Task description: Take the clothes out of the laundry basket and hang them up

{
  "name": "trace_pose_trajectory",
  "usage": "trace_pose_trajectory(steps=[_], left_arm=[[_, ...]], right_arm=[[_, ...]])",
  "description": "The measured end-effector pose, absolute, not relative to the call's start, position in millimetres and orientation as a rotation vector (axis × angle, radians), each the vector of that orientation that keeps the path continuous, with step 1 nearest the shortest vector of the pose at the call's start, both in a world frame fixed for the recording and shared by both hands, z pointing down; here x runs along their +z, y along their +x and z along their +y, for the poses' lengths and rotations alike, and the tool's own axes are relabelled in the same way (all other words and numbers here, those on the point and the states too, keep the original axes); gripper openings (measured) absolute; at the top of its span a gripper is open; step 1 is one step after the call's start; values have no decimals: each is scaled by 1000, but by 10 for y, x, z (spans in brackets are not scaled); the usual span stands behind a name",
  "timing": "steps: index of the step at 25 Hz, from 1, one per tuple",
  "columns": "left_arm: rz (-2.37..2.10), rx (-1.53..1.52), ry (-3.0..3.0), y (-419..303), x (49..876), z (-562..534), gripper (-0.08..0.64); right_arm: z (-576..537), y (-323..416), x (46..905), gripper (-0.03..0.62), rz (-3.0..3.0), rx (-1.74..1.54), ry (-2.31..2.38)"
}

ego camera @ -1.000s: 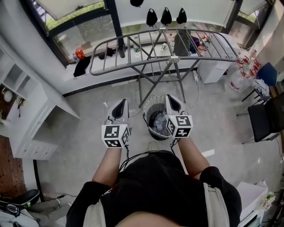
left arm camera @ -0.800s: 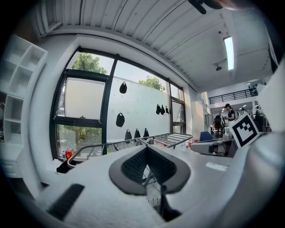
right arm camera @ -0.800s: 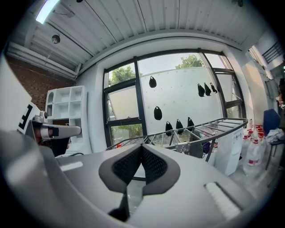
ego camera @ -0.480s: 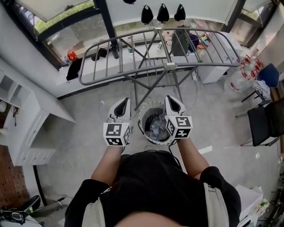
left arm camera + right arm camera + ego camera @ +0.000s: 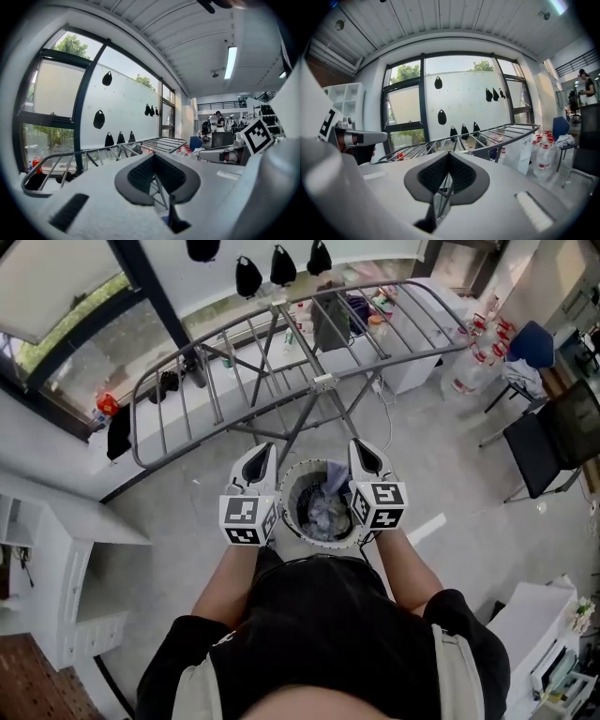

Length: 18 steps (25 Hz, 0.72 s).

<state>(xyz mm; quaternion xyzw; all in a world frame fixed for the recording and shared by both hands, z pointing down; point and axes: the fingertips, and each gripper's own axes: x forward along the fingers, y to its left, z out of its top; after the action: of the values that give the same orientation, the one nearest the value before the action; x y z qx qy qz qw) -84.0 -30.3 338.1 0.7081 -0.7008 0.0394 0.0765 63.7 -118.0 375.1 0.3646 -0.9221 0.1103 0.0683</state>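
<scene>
A round white laundry basket [image 5: 292,486] stands on the floor under the near edge of the grey metal drying rack [image 5: 221,411]. Crumpled blue and grey clothes [image 5: 322,512] lie in it. My left gripper [image 5: 259,456] hovers over the basket's left rim, shut and empty. On the opposite side my right gripper [image 5: 367,452] hangs above the right rim, also shut with nothing in it. In the left gripper view the closed jaws [image 5: 153,157] point level at the rack [image 5: 140,146]. The right gripper [image 5: 448,155] faces the rack [image 5: 497,134] too. The rack's bars are bare.
A white shelf unit [image 5: 66,563] lines the left wall. A black chair [image 5: 548,442], a blue chair [image 5: 530,341] and water bottles [image 5: 472,357] stand at the right. A white cabinet [image 5: 405,371] sits behind the rack. Dark cloth [image 5: 119,432] hangs from the window sill.
The rack and floor have swung left and turned in the head view, and the basket has come nearer, now lying between the two grippers. Both grippers stay shut.
</scene>
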Motion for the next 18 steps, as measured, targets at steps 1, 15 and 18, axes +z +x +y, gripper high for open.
trace_pose_trajectory(steps=[1,15,18], left_arm=[[-2062,120,2162,-842,3388,-399,8],[-1520,167,2552,-611,3498,-1215,8],[-1426,176,2598,-492,3539,-1247,8]], right_arm=[[-1222,660,3761,14,-2757,332,1146],[-1348,1027,3717,14,-2444,348,1723],[-1273,1148,3738,14,-2379,361,1803]])
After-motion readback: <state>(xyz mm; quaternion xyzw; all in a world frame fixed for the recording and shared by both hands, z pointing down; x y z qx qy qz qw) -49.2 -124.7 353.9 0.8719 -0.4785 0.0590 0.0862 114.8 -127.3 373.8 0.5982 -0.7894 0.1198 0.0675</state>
